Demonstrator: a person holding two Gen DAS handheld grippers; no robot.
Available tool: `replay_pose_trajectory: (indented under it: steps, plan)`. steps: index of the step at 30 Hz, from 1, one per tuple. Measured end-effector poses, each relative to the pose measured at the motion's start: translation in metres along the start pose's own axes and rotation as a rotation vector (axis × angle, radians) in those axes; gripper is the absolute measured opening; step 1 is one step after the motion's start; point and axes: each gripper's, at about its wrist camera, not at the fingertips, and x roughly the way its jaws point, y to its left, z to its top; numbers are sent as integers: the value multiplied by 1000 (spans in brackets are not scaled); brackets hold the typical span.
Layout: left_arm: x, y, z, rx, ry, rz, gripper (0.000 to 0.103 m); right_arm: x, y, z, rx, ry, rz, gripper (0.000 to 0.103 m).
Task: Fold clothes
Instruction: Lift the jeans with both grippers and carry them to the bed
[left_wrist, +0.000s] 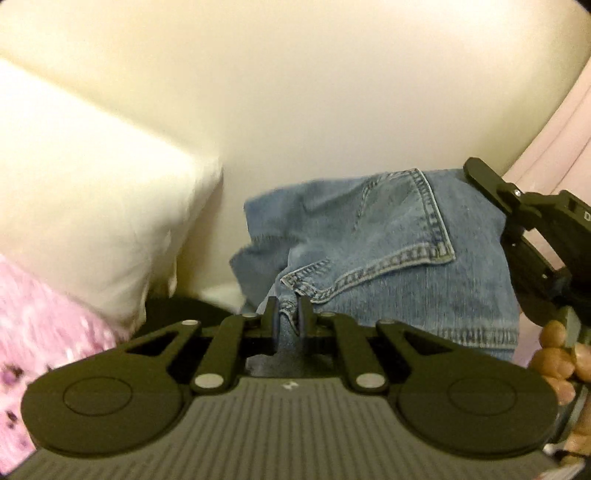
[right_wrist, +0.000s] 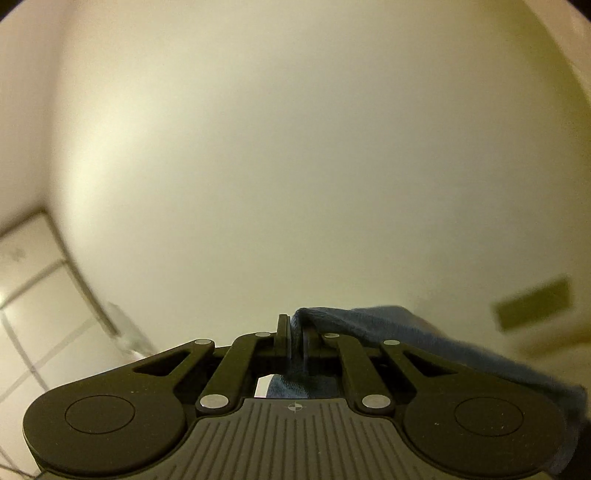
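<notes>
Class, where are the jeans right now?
In the left wrist view the jeans hang centre-right, pinched by the left gripper, with a white pillow to their left.

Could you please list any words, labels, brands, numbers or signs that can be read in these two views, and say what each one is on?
No full word, brand or number can be read.
"D": a single white character, cut off at the frame edge, on the right gripper body in the left wrist view.
Small white mark on the left gripper body: too small to read.
Crosshair sign, no text, on the right gripper's body in its own view.
Jeans: no label visible.
</notes>
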Motion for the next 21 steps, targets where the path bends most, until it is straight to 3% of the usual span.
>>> replay_pose_trajectory:
  steps: [7, 11, 16, 21]
  plan:
    - [-163, 8, 24, -22, -307, 34, 7, 12, 139, 8, -76, -51, 314, 4]
    - [-281, 21, 11, -44, -474, 159, 7, 26, 236, -16, -105, 3, 508, 4]
    - [-446, 33, -30, -103, -716, 331, 7, 17, 376, -62, -137, 61, 772, 4]
    - [-614, 5, -60, -76, -930, 555, 8, -8, 526, -89, -83, 116, 1012, 4]
